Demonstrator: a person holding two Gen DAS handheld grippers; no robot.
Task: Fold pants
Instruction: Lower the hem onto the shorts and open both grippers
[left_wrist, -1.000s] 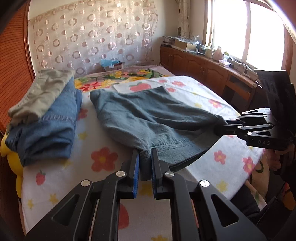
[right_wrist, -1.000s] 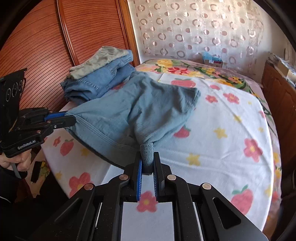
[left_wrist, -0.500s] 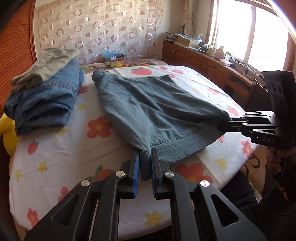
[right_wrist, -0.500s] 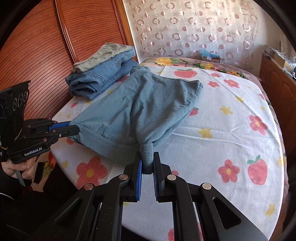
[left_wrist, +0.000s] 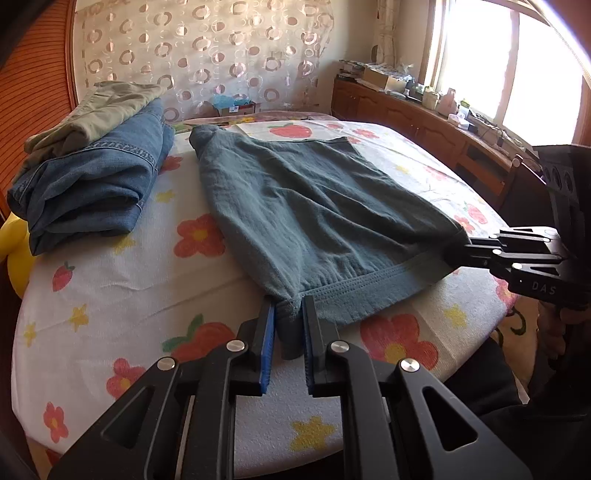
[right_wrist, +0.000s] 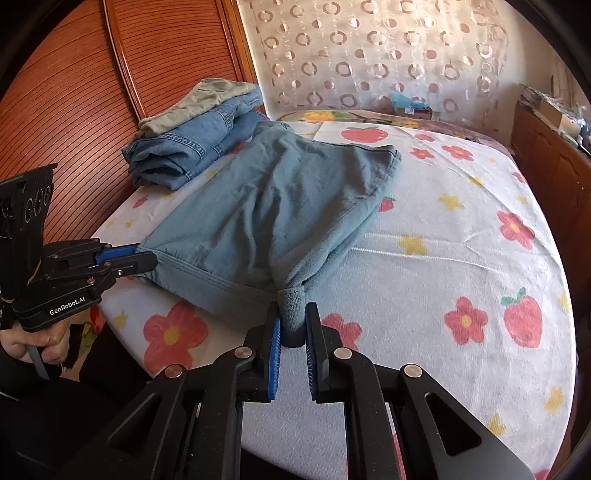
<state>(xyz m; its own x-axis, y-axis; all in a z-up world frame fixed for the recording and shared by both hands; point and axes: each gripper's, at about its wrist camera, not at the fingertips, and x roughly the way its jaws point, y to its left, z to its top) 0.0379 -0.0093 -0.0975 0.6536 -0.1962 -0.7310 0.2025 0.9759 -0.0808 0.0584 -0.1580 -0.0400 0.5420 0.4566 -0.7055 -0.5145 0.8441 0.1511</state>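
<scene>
1. Your left tool (left_wrist: 289, 328) is clamped on one corner of the waistband of the grey-green soft cotton pants (left_wrist: 310, 206); your right tool (right_wrist: 293, 326) is clamped on the other corner. Keep both grips firm.
2. The pants lie spread on the bed with the white flower-and-strawberry sheet (left_wrist: 122, 266), waistband at the near edge, the far end towards the patterned curtain. They sit just beside the stack of folded blue denim jeans (left_wrist: 96, 184) topped by a folded olive-khaki garment (left_wrist: 99, 110).
3. Judging by this, you are laying the cloth flat before the next fold. Hold the waistband taut between the two tools so that no slack bunches in the middle.
4. Creases show across the middle of the fabric; a light pull towards you should flatten them.
5. Keep both corners at the same height, or the hem will skew.
6. Keep the fabric clear of the denim stack, so the fold does not catch it.
</scene>
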